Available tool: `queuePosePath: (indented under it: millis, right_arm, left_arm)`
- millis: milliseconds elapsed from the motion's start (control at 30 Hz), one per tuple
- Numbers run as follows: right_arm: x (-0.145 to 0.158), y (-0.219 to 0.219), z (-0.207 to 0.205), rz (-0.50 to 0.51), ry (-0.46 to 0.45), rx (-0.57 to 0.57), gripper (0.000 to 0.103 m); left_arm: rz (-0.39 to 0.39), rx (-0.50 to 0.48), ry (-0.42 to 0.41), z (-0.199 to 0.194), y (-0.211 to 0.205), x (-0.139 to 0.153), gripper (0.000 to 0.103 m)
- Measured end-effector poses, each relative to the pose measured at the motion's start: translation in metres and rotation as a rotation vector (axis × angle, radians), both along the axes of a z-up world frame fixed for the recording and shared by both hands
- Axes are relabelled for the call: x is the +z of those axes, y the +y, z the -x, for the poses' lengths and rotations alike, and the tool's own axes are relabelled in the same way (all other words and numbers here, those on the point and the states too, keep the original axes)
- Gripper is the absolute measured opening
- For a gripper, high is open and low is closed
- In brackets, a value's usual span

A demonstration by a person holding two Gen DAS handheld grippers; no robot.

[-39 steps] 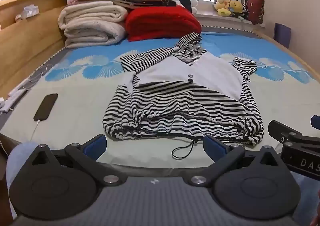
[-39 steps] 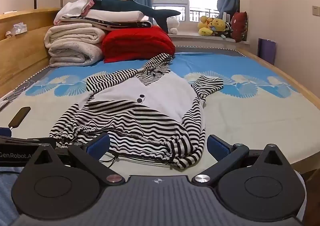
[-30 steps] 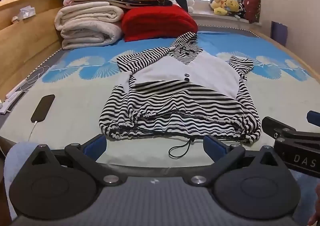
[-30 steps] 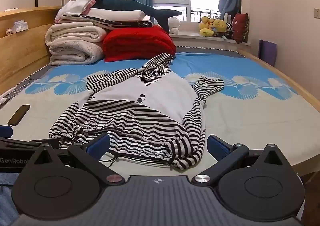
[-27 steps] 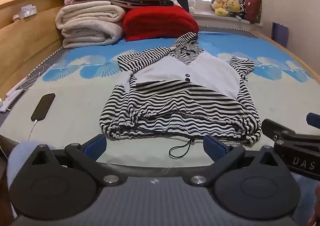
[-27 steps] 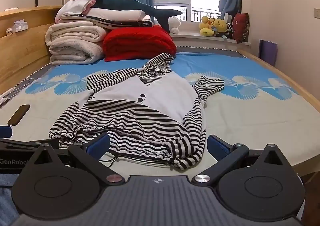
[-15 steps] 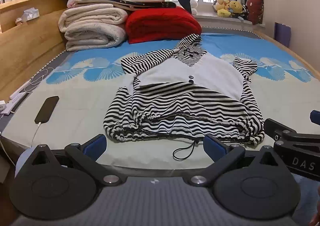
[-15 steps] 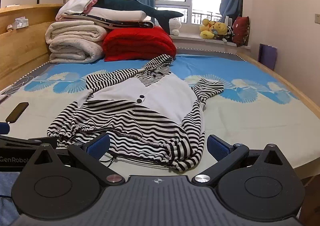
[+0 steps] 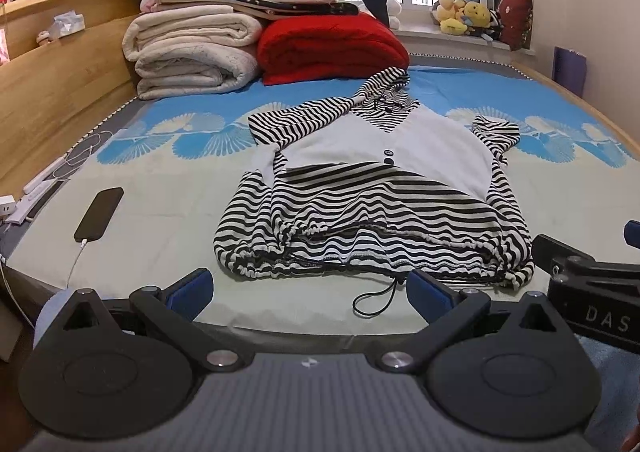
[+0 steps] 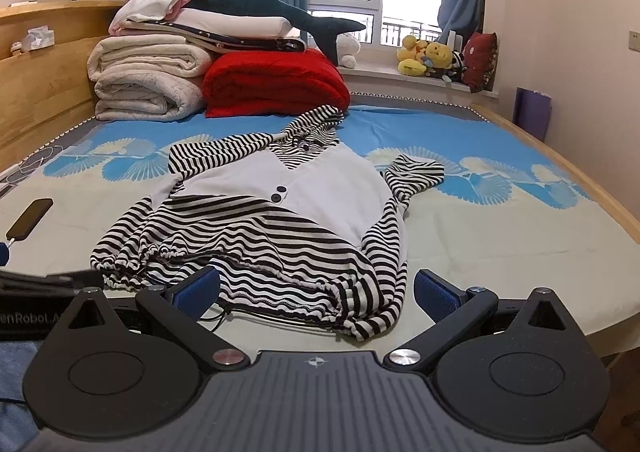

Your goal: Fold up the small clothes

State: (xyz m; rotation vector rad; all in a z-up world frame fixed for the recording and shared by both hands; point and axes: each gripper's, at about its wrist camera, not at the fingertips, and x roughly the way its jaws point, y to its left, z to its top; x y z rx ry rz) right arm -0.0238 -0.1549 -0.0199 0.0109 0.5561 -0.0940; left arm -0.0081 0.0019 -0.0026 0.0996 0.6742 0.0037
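A small black-and-white striped hooded top with a white chest panel lies on the bed, hood pointing away and gathered hem nearest me. Its black drawstring trails off the hem. My left gripper is open, held just short of the hem with nothing between its blue pads. My right gripper is also open, its fingers framing the hem's right corner from in front. The right gripper's body shows at the right edge of the left wrist view.
A black phone on a charging cable lies left of the top. Folded cream blankets, a red quilt and a shark plush are stacked at the headboard end. Soft toys sit on the windowsill. A wooden bed frame runs along the right.
Both grippers have risen slightly and edged toward the bed; the top looks a little closer. It has not been touched and both grippers stay open.
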Motion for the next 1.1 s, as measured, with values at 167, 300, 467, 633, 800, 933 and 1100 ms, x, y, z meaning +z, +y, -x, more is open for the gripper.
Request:
queuePosePath:
  millis: [167,300,467,633,800,933,1100]
  right_arm:
    - [0.002,0.002,-0.001,0.000,0.016,-0.007,0.102]
    - [0.005,0.000,0.001,-0.016,0.021,-0.025,0.102]
    - [0.008,0.002,0.005,-0.007,0.017,-0.030,0.102]
    - [0.010,0.004,0.010,-0.009,0.008,-0.020,0.102]
    - [0.009,0.005,0.010,-0.012,0.012,-0.012,0.102]
    - [0.009,0.005,0.010,-0.015,0.010,-0.013,0.102]
    - [0.008,0.003,0.010,-0.022,0.021,-0.013,0.102]
  left_arm:
    - [0.008,-0.004,-0.008,0.008,0.003,0.001,0.103]
    - [0.011,-0.004,-0.035,0.014,0.006,0.006,0.103]
    - [0.010,-0.009,-0.056,0.015,0.003,0.014,0.103]
    - [0.008,-0.001,-0.053,0.017,0.004,0.015,0.103]
    - [0.001,0.001,-0.058,0.019,0.002,0.015,0.103]
    - [-0.007,0.003,-0.057,0.019,0.002,0.015,0.103]
    - [-0.013,0.004,-0.054,0.015,0.001,0.014,0.103]
